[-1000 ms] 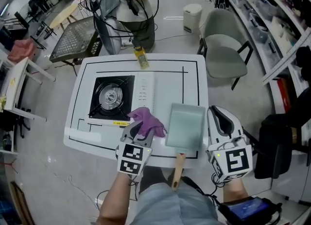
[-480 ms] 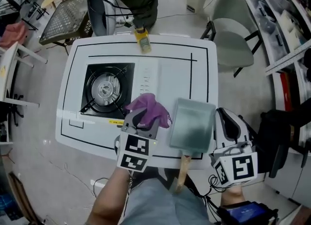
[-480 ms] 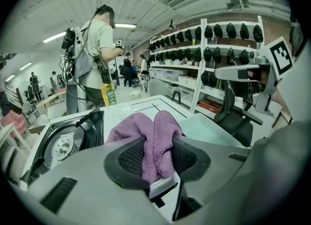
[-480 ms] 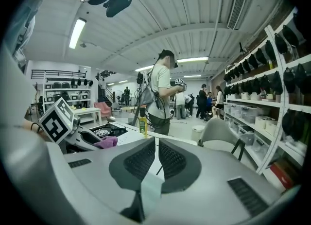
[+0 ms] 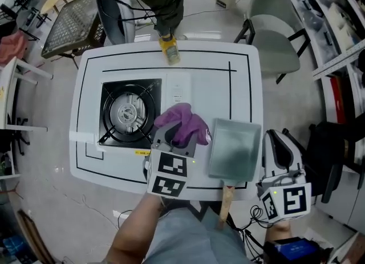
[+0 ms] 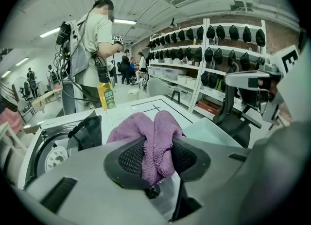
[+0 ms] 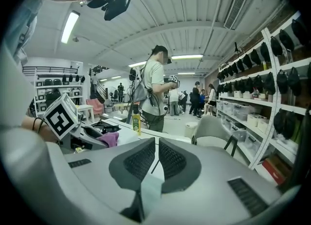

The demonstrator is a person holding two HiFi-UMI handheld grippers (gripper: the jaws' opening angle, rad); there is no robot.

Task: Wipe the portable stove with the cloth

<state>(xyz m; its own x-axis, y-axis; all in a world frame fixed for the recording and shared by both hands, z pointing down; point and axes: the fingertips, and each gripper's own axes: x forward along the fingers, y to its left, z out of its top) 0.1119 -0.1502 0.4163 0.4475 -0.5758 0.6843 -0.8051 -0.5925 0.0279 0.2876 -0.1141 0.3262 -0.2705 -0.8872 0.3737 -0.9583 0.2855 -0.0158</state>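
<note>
Purple cloth [image 6: 151,136] sits bunched between the pads of the left hand-held gripper [image 6: 155,157], which is clamped on a fold of it. The right hand-held gripper [image 7: 156,157] is closed on nothing and hangs off the near right corner of the desk [image 5: 245,69]. Only the gripper views settle those two states. The head view instead gives the layout: the cloth is held just right of the burner, between it and the grey-green pan [image 5: 234,149] with a wooden handle. Whether the cloth touches the surface cannot be told. Further out lies the portable stove [image 5: 128,112], its pan-support prongs standing proud. A yellow bottle [image 5: 169,49] stands at the far edge, with a person beyond it. My worry is the prongs. A cloth held by one pinched fold could snag on them during the wipe and pull free. The light stove could also slide, since nothing braces it. A wide sweep back to the right could knock the pan, which lies just beside the left hand-held gripper.
</note>
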